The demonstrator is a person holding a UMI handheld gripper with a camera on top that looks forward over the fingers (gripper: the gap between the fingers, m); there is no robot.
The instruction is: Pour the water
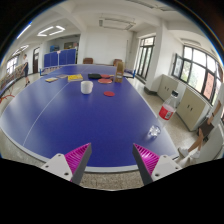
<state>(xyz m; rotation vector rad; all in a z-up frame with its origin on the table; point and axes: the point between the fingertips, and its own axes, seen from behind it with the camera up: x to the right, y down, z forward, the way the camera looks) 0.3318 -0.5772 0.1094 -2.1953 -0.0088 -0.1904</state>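
Fingers [112,160] with pink pads spread apart, holding nothing. Far beyond them on the large blue table [70,115]: a small white cylindrical cup [87,87], likely the pouring vessel. Well out of reach. No water visible. Nothing begun; approach, grasp, pour all remaining.

Blue tabletop [70,115] with white lines is stretching beyond fingers. White cup [87,87] is standing on far part. Red flat disc [109,93] is lying just beside cup. Yellow flat item [75,77] and another red item [104,81] are lying farther back. Small clear crumpled thing [154,131] is lying near right edge.
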